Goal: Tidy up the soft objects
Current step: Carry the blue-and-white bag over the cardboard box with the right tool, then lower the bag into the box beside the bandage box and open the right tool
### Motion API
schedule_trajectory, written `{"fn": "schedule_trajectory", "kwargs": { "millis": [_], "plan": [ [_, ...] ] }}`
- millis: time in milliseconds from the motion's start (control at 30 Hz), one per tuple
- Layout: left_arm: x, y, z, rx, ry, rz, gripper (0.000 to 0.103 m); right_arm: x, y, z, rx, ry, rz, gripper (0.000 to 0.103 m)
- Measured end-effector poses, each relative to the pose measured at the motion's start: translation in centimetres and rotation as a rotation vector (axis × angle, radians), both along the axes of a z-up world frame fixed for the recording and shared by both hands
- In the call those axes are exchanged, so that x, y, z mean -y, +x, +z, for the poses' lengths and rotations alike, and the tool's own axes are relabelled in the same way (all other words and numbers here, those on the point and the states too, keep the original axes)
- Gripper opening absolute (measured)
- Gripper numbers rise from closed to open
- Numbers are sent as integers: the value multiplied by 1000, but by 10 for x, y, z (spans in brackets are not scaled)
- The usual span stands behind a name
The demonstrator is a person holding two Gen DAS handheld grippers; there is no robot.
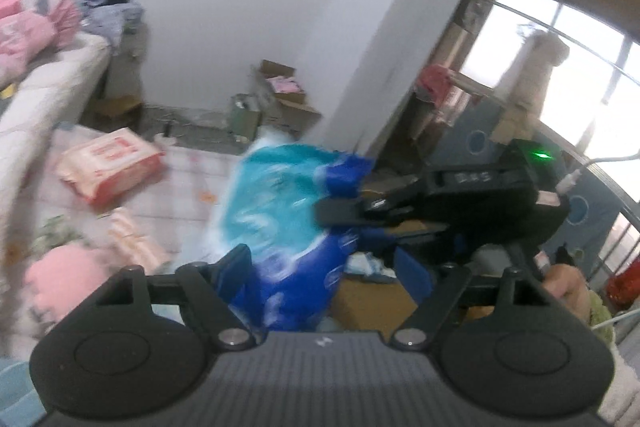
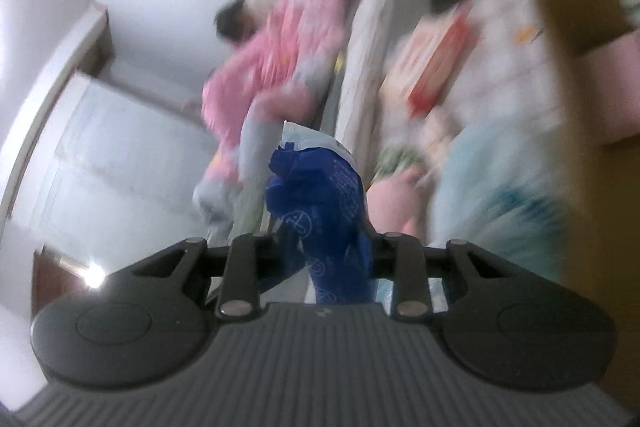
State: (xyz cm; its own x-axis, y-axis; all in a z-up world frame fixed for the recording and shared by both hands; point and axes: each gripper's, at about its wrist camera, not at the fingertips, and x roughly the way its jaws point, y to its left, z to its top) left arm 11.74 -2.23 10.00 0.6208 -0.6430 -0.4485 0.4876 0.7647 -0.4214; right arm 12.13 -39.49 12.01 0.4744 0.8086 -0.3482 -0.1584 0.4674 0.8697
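A soft pack in blue and teal plastic point(image 1: 280, 223) hangs in mid-air. In the left wrist view my right gripper point(image 1: 344, 215) reaches in from the right and pinches the pack's crumpled blue top. The right wrist view shows that same bunched blue end point(image 2: 316, 195) squeezed between the narrow jaws of my right gripper point(image 2: 322, 239), fingertips hidden by plastic. My left gripper point(image 1: 324, 271) stands wide around the pack's lower part. Its left finger point(image 1: 236, 267) lies against the plastic, while its right finger point(image 1: 412, 279) stands apart from it. Both views are motion-blurred.
An orange-and-white wipes pack point(image 1: 110, 165) and a pink plush point(image 1: 64, 279) lie on the checked floor mat. A bed point(image 1: 52, 87) with pink bundles point(image 1: 24, 39) is at left. An open cardboard box point(image 1: 372, 299) sits below the pack; more boxes point(image 1: 280, 87) stand by the wall.
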Motion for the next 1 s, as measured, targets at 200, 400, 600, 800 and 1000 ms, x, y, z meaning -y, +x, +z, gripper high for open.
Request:
{"fn": "schedule_trajectory", "kwargs": {
  "millis": [200,400,600,800,1000],
  "plan": [
    [30,6,-18,-1,55,-15,90,94,-10,3,26,-175,-176,28],
    [21,4,-38,-46,97,48,92,123,12,-46,-131,-293,-87,28],
    [6,14,-49,-114,85,118,92,103,54,-114,-277,-351,7,28],
    [6,10,-48,-115,91,121,92,103,74,-145,-319,-433,-26,30],
    [12,11,-54,-141,94,106,92,112,66,-170,-397,-327,-101,30]
  ]
}}
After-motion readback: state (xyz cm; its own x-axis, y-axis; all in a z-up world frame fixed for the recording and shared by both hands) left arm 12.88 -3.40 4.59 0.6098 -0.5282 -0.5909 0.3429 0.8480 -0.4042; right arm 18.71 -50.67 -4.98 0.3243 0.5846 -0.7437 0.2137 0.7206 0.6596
